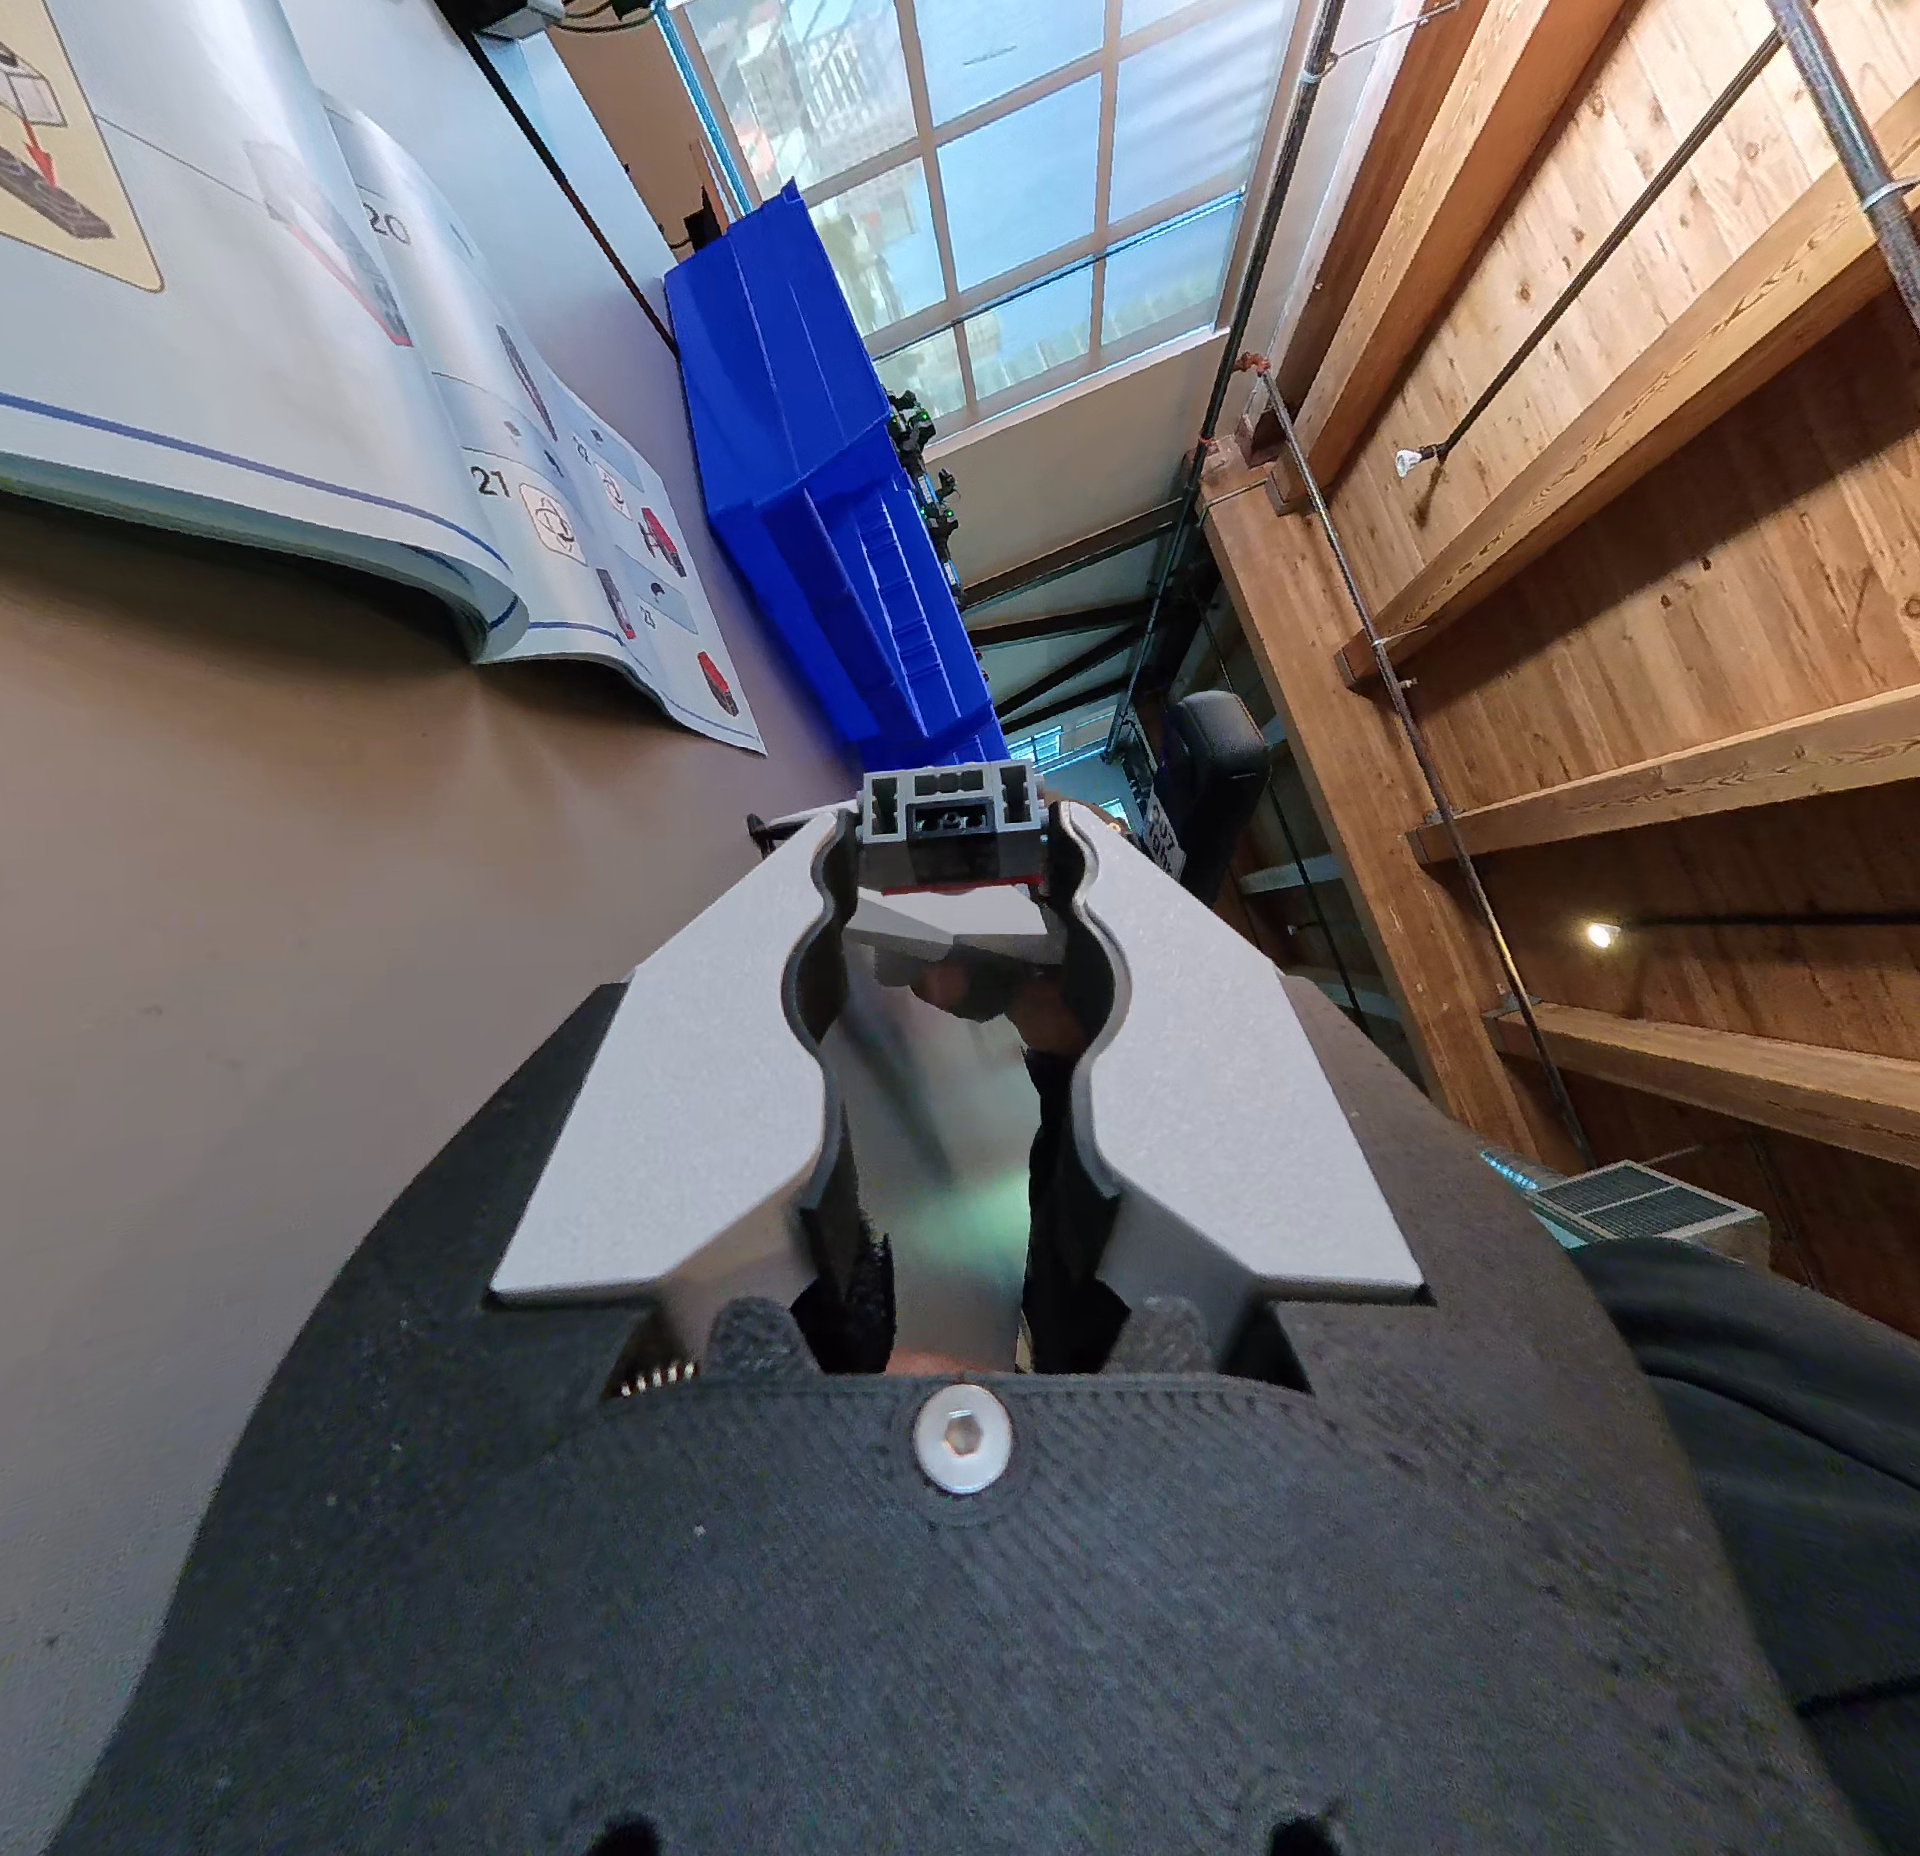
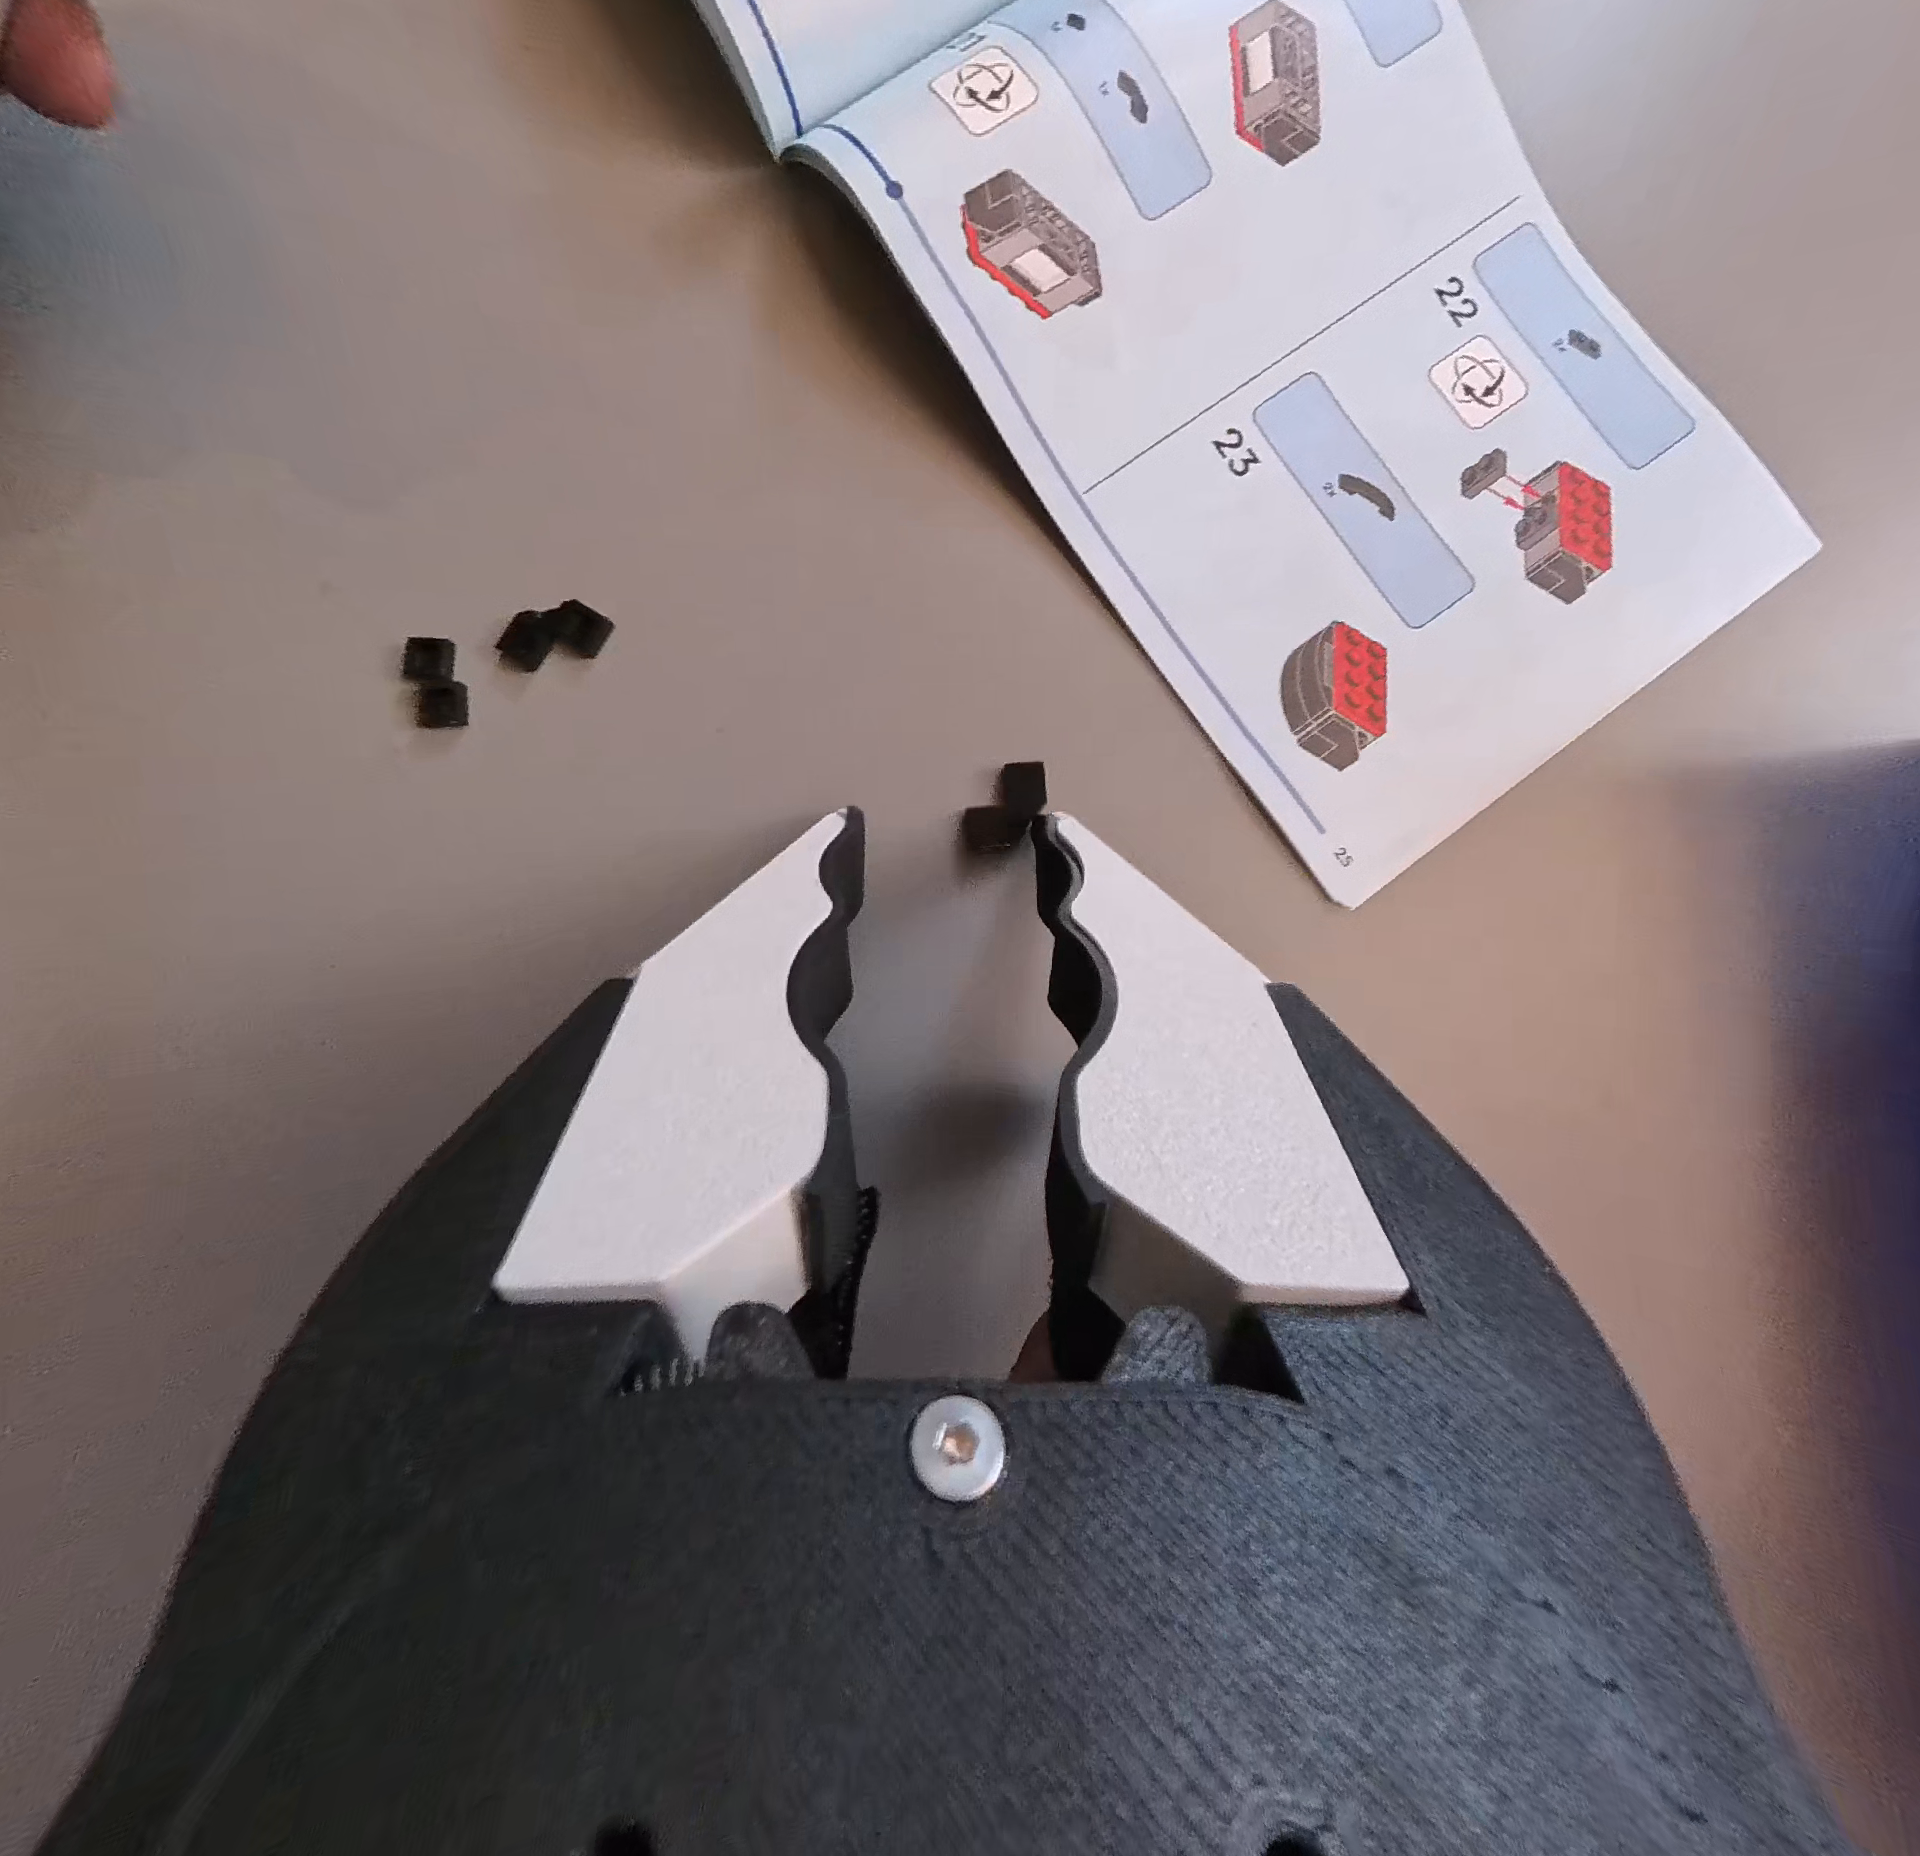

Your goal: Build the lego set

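In the left wrist view my left gripper is shut on a small grey, black and red lego assembly, held up off the table with its underside facing the camera. In the right wrist view my right gripper is open and empty, low over the table. A small black lego piece lies just ahead of its tips, touching the right fingertip. Several more small black pieces lie on the table to the front left.
The open instruction booklet lies on the table to the front right; it also shows in the left wrist view. Blue bins stand behind it. A person's finger is at the top left. A dark blurred shape fills the right edge. The grippers' ends are close to 15 cm from one another.
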